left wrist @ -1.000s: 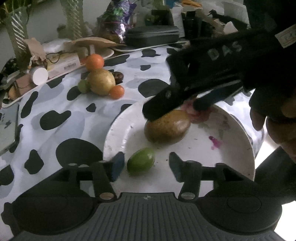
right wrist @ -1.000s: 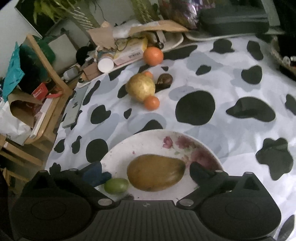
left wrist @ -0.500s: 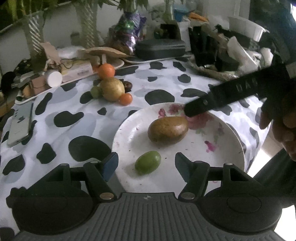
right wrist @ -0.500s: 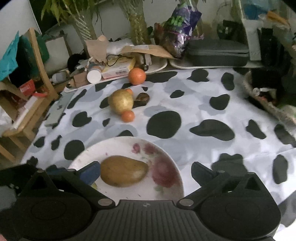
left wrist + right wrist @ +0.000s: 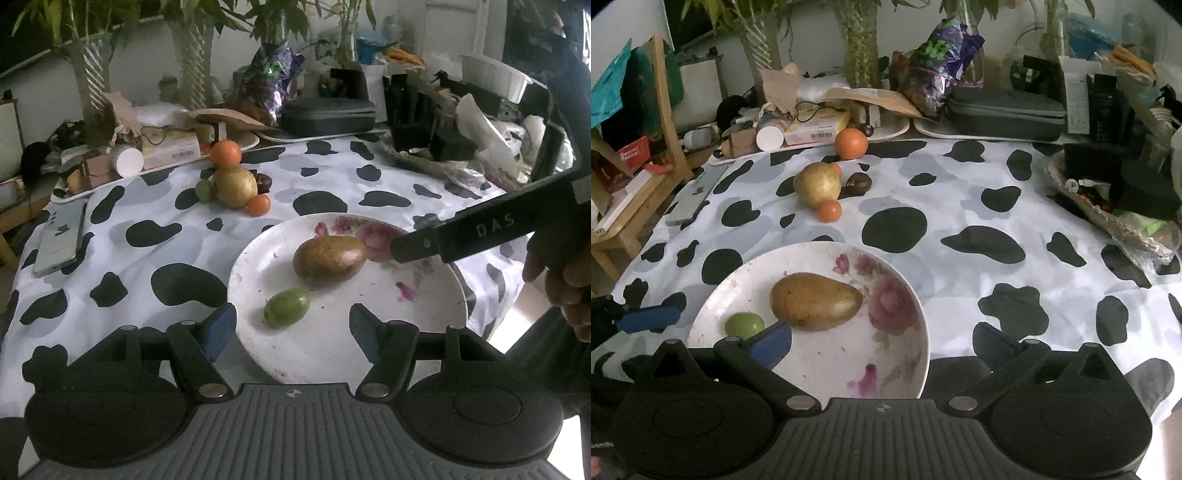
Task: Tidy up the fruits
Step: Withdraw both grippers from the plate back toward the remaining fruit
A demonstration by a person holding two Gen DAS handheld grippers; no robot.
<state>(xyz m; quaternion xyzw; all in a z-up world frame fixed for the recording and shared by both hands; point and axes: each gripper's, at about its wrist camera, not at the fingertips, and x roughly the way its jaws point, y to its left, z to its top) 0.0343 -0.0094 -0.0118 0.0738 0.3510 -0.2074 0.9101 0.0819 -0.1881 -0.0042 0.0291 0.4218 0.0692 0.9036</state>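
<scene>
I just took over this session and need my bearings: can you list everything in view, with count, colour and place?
plate: 1, white with pink flowers, near edge of the table
brown fruit: 1, brown, on the plate
green fruit: 1, green, on the plate beside the brown fruit
yellow fruit: 1, golden, on the cloth beyond the plate
oranges: 3, orange, around the yellow fruit
small green fruit: 1, left of the yellow fruit
dark fruit: 1, dark brown, right of it
phone: 1, silver, left edge
tablecloth: 1, white with black patches
left gripper: open, empty
right gripper: open, empty

Home: cow-print tablecloth (image 5: 960, 206), potted plants (image 5: 184, 55), cluttered household items.
</scene>
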